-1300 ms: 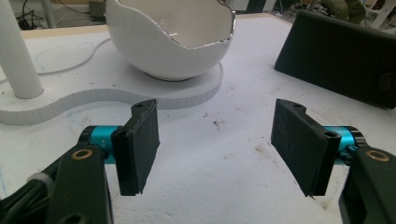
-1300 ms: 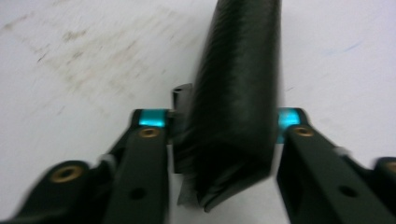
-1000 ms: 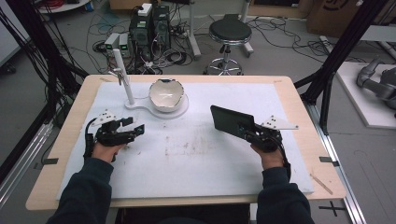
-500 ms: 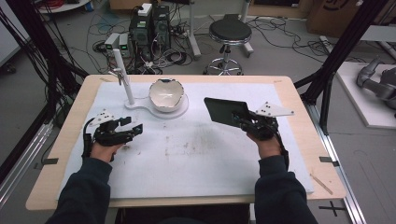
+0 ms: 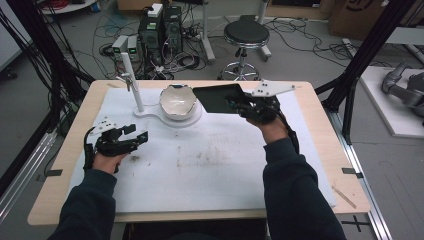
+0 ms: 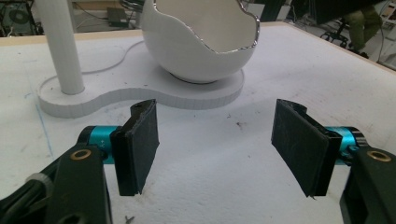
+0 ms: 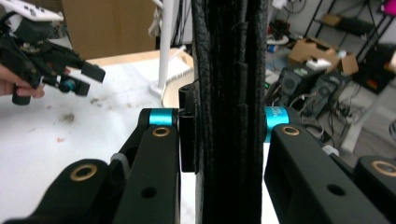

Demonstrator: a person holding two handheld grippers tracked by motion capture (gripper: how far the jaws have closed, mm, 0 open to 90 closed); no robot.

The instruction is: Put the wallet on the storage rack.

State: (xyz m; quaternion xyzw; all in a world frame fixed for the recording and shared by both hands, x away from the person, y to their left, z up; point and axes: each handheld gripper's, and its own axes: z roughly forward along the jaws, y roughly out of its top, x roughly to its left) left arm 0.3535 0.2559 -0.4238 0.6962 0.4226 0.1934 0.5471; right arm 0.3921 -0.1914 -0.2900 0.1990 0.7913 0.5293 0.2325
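On the bench (image 5: 320,150), covered by a white foam sheet, a white stand sits toward 11 o'clock from the centre. Its flat base (image 5: 165,116) carries an upright white post (image 5: 132,82) at its 9 o'clock end and a white egg-shaped bowl (image 5: 178,101) with a jagged silver rim at its 3 o'clock end.

The right claw (image 5: 239,103) is held above the bench at about 1 o'clock from the centre, clenched on a flat black pad (image 5: 218,97). The pad juts out toward 9 o'clock from the claw, lying roughly level, and its far edge is just beside the bowl's rim, whether touching cannot be told. In the right gripper view the pad (image 7: 229,93) stands edge-on between the two jaws, which press it from both sides.

The left claw (image 5: 136,138) is at about 9 o'clock on the bench, low over the foam, held in the person's left hand (image 5: 107,160). Its jaws stand wide apart, grasping nothing; in the left gripper view bare foam lies between the pads (image 6: 142,140), with the bowl (image 6: 201,39) and post (image 6: 58,44) ahead at 12 o'clock.
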